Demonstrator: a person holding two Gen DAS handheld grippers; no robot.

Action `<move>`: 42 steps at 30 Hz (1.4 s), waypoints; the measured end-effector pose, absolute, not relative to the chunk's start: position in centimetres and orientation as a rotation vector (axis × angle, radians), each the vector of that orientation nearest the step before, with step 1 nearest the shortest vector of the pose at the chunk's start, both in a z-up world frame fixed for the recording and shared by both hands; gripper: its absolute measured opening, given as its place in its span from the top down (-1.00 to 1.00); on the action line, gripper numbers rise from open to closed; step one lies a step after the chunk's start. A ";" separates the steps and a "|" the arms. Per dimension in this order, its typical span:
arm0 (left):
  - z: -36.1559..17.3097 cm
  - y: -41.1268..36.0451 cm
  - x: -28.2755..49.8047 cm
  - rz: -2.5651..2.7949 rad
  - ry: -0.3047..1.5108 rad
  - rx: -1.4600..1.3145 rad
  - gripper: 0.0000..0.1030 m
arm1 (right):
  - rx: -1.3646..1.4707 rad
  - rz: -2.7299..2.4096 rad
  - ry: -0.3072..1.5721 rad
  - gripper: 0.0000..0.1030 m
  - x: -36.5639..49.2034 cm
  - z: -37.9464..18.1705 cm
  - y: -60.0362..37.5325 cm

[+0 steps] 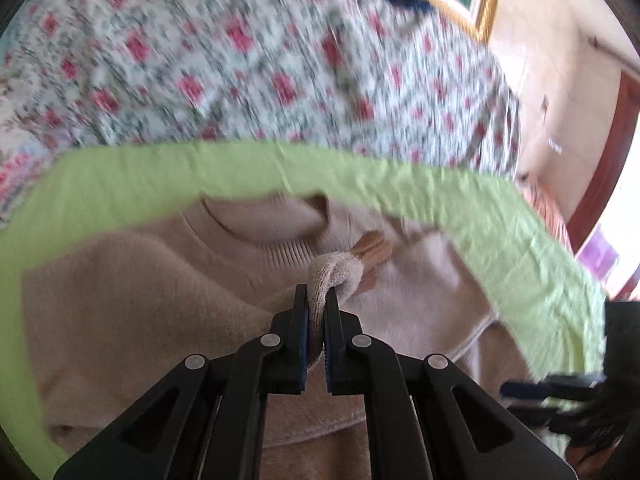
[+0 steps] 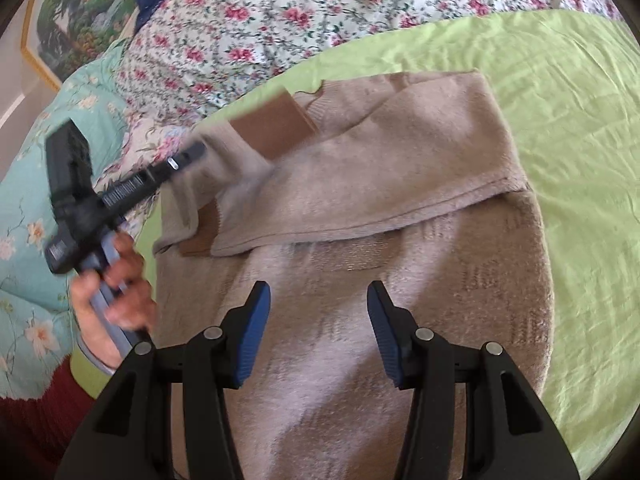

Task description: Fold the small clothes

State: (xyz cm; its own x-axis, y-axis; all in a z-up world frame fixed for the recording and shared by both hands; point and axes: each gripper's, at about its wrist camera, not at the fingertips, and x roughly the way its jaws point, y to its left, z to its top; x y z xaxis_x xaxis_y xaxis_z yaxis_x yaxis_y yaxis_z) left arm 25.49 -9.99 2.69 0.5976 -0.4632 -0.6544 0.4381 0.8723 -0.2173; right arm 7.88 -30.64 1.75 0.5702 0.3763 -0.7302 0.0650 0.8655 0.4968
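Note:
A beige knit sweater (image 1: 132, 280) (image 2: 380, 184) lies on a green sheet (image 1: 500, 216) (image 2: 568, 128), with one side folded over its body. In the left wrist view my left gripper (image 1: 316, 300) is shut on a bunched sleeve (image 1: 332, 272) whose brown cuff (image 1: 374, 246) sticks out beyond the fingers. The right wrist view shows that left gripper (image 2: 194, 154), blurred, in a person's hand (image 2: 116, 292), lifting the sleeve and its brown cuff (image 2: 276, 128) over the sweater. My right gripper (image 2: 318, 292) hovers open above the sweater's lower body with nothing between its fingers.
A quilt with red flowers (image 2: 280, 12) (image 1: 240, 60) lies bunched beyond the green sheet. A turquoise floral cover (image 2: 28, 220) is at the left. A gold-framed painting (image 2: 68, 20) (image 1: 480, 4) hangs on the wall. The right gripper's dark body (image 1: 568, 392) shows at the left wrist view's right edge.

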 end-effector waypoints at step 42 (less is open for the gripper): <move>-3.0 6.1 22.8 0.013 0.910 -0.031 0.32 | 0.697 0.002 0.801 0.79 16.0 0.9 -37.8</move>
